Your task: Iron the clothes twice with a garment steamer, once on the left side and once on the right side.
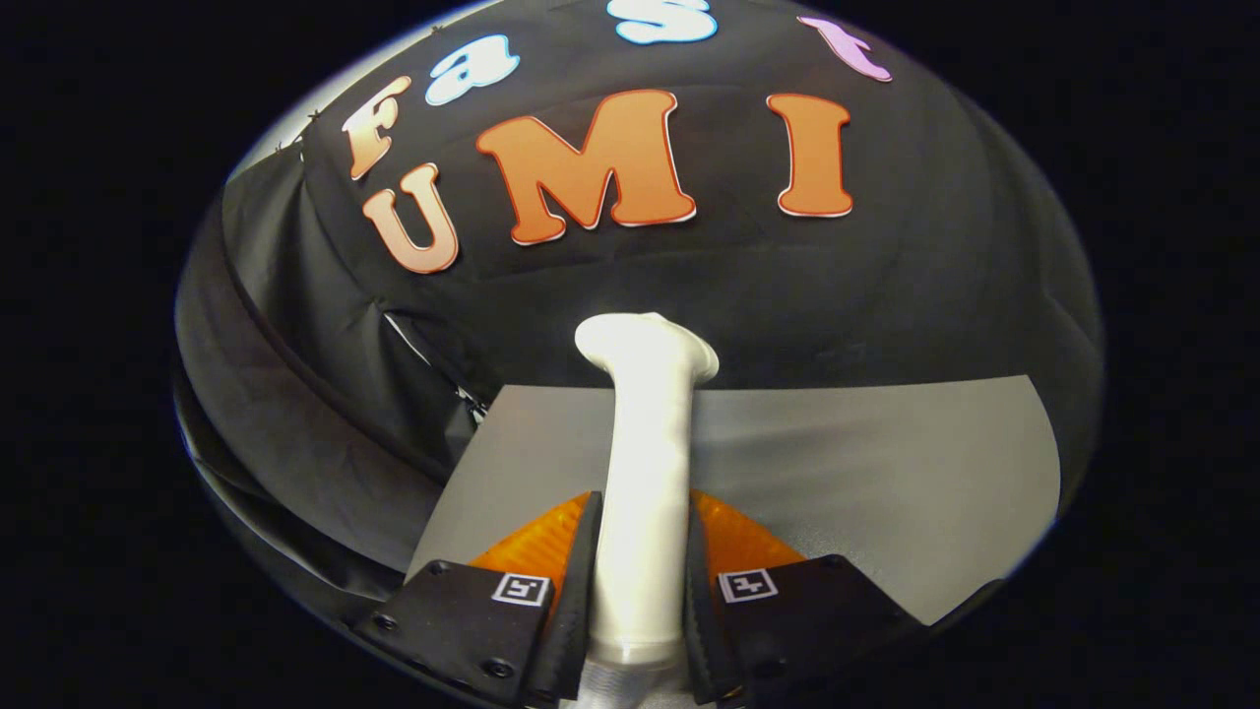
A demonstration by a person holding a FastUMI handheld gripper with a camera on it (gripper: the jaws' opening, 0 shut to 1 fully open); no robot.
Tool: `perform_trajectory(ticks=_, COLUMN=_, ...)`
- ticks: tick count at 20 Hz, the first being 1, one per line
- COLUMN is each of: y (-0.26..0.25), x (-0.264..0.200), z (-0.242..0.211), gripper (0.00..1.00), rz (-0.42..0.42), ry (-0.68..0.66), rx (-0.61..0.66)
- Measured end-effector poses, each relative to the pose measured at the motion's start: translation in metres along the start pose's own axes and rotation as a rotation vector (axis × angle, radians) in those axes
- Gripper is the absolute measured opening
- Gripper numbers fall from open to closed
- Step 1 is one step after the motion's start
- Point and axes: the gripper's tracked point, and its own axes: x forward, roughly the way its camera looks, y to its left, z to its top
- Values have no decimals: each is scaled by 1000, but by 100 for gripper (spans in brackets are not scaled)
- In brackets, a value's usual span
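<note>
The tool [640, 591] is closed on the white steamer [645, 473], its two black fingers [571, 601] pressing the handle from either side with no gap showing between pad and plastic. The steamer runs straight forward from between the fingers, out over the grey surface [886, 473], and ends in a wider, rounded head [645, 345] that sits beyond the fingertips and stands against the black cloth wall [886, 286] behind. Near the tool's base the handle shows a paler, ribbed collar [630, 655], just below where the fingers grip. Each finger carries a small square black-and-white marker [520, 589] on its upper face, and orange parts [536, 537] of the tool show on both sides of the handle, just ahead of the markers. The grey surface lies beneath and beyond the steamer, reaching back to the foot of the cloth wall. To the left of the surface the black cloth hangs in loose folds [325, 414]. Whether the steamer's head touches the surface or the wall cannot be told from this angle.
</note>
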Motion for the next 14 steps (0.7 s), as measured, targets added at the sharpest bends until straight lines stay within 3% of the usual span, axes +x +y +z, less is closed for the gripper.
perform_trajectory(ticks=8, y=48, x=-67, z=3, gripper=48, rz=61, ry=-227, rx=-60)
perform_trajectory(ticks=14, y=63, x=-143, z=6, gripper=45, rz=-11, ry=-447, rx=-73)
